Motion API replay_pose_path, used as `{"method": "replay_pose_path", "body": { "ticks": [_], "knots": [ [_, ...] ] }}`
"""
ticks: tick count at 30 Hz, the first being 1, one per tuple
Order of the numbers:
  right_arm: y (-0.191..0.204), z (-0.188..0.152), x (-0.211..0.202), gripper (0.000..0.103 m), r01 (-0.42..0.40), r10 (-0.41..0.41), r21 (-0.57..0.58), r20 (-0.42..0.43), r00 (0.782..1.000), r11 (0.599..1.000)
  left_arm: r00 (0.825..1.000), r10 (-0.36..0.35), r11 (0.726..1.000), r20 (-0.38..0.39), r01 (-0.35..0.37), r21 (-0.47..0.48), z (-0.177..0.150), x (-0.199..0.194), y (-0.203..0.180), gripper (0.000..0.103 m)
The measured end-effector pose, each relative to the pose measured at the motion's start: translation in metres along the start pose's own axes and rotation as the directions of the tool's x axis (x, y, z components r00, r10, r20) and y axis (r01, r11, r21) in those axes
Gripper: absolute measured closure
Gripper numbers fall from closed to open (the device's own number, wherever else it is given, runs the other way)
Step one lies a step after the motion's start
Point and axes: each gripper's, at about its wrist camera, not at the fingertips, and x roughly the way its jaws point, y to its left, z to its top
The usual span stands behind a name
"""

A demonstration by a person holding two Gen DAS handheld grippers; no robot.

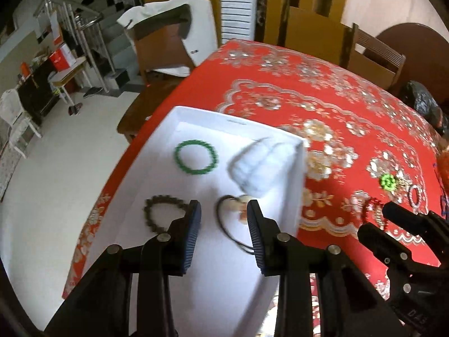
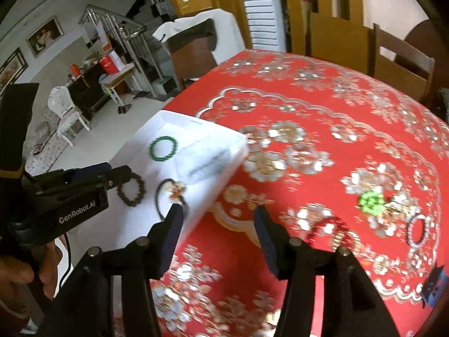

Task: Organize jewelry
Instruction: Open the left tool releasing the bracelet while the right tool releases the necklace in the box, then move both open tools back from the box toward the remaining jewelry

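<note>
"GenRobot.AI" is printed on the black left gripper [image 2: 112, 179], whose tongs gape empty over the shallow white tray [image 1: 196, 115]. Inside the tray lies a green beaded bracelet [image 1: 196, 156]. Beside the tray, the right gripper [image 2: 217, 213] also gapes empty.

The tablecloth [image 2: 322, 112] looks like glossy red fabric with shiny metallic-looking flower print. White tray [image 1: 297, 174] at its left edge is smooth and matt, maybe cardboard or plastic. Green bracelet [image 1: 195, 156] is glossy beads, the brown one [image 1: 162, 209] duller, wood-like. Gripper fingers [image 1: 193, 233] are matt black plastic with ribbed pads.
</note>
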Motion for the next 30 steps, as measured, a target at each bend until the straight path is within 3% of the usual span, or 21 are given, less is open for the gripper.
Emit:
{"method": "replay_pose_path", "body": {
  "ticks": [3, 20, 30],
  "knots": [
    [-0.015, -0.006, -0.013, 0.043, 0.037, -0.037, 0.013, 0.012, 0.999, 0.999, 1.000, -0.016, 1.000, 0.002, 0.016, 0.023, 0.000, -0.001, -0.020, 0.056],
    [-0.111, -0.044, -0.051, 0.042, 0.180, -0.181, 0.193, -0.013, 0.983, 0.965, 0.991, -0.121, 0.978, -0.051, 0.128, 0.167, -0.008, 0.008, -0.123, 0.056],
    [-0.150, -0.064, -0.068, 0.042, 0.233, -0.230, 0.255, -0.040, 0.972, 0.938, 0.977, -0.179, 0.964, -0.115, 0.197, 0.176, -0.018, 0.019, -0.158, 0.056]
  ]
}}
